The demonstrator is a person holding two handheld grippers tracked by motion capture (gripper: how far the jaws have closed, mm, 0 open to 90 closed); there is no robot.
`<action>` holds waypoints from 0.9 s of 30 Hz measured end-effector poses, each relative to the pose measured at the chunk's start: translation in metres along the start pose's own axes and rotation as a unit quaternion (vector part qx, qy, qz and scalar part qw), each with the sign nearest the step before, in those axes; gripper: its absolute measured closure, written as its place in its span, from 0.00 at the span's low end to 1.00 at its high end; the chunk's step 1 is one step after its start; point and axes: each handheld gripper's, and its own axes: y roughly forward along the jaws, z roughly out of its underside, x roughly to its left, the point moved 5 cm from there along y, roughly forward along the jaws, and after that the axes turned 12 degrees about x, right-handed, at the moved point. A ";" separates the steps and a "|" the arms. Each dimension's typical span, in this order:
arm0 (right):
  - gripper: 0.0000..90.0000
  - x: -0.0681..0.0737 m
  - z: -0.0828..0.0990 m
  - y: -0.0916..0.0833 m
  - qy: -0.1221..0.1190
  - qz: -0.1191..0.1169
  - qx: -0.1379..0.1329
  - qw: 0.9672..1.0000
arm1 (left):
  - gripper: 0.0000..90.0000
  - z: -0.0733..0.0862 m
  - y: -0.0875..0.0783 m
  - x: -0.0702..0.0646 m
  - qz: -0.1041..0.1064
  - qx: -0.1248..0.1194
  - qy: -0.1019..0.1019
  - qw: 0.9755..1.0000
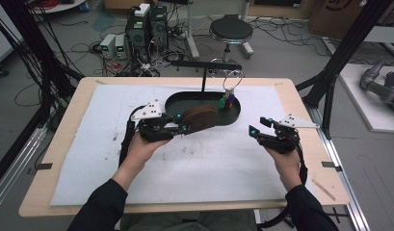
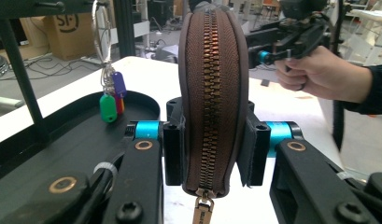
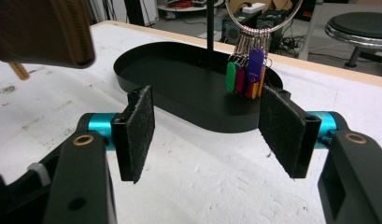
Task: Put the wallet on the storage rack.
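Observation:
A round brown zippered pouch (image 1: 198,119) stands on edge between the pads of my left gripper (image 1: 184,128), which is shut on it. In the left gripper view the pouch (image 2: 212,88) faces me zipper first, its metal pull hanging at the bottom. My right gripper (image 1: 260,126) hovers at the right over the white mat, open with nothing between its pads (image 3: 139,130). A black oval tray (image 1: 230,114) holds a stand with a key ring and coloured tags (image 1: 227,100), seen close as tags (image 3: 247,72) in the right gripper view.
The white mat (image 1: 194,163) covers most of the wooden table. A black T-shaped stand (image 1: 204,77) rises from the tray. Behind the table stand a stool (image 1: 230,31), computer boxes and cables on the floor.

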 end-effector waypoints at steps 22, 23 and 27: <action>0.42 -0.006 0.002 0.001 -0.003 0.012 0.005 1.000 | 0.75 0.010 0.043 0.045 -0.048 0.020 -0.063 0.997; 0.42 -0.006 0.002 0.002 -0.004 0.012 0.005 1.000 | 0.75 0.011 0.044 0.047 -0.051 0.020 -0.065 0.996; 0.42 -0.006 0.002 0.002 -0.007 0.013 0.005 1.000 | 0.75 0.016 0.046 0.057 -0.067 0.018 -0.073 0.995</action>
